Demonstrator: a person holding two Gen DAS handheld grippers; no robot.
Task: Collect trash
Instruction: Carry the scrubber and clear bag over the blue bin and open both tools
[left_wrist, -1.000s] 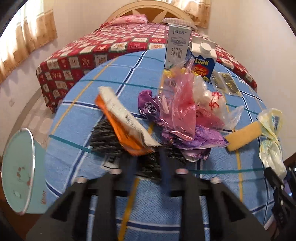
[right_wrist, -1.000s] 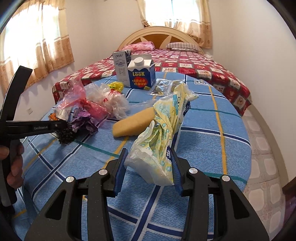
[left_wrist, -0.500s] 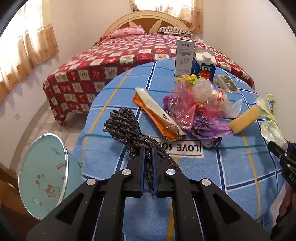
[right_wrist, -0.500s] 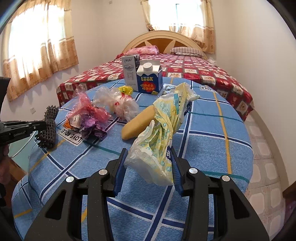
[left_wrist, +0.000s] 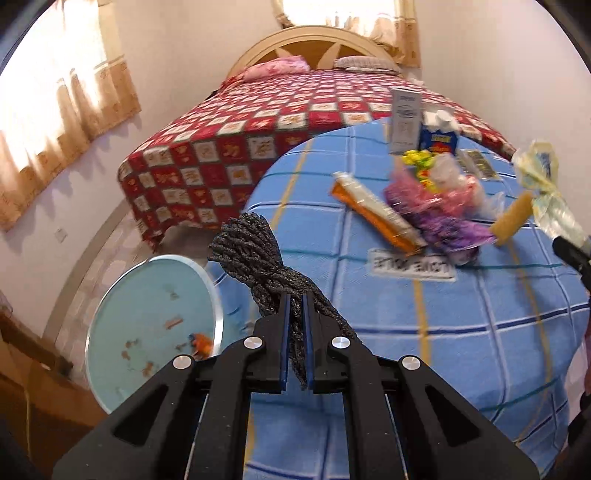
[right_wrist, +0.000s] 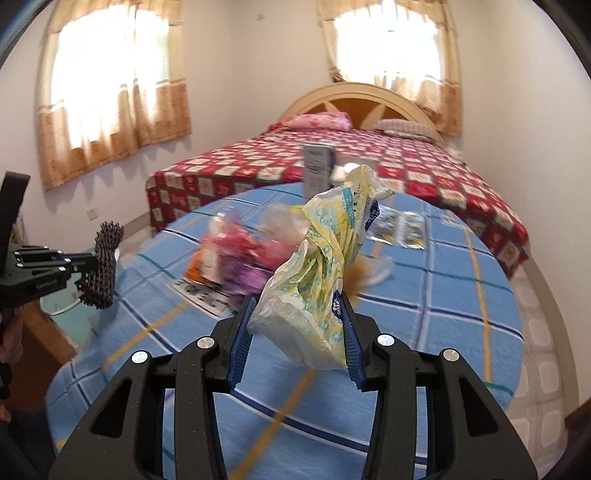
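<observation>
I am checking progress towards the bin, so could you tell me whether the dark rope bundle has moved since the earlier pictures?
Yes. The dark rope bundle, pinched in the left tongs, has left the trash pile and now hangs at the table edge by the bin.

A round table (left_wrist: 461, 332) covered with a blue checked cloth with yellow and dark blue lines carries the litter. Toward its far edge stand a tall grey-white carton (left_wrist: 405, 122) and a blue carton with a white cap (left_wrist: 439, 136), just beside each other. Nearer the middle lie an orange and white flat wrapper (left_wrist: 376, 212), a heap of pink, purple and clear plastic bags (left_wrist: 439, 205), a tan foam roll (left_wrist: 513, 223) and two flat printed sachets (right_wrist: 399, 229).
</observation>
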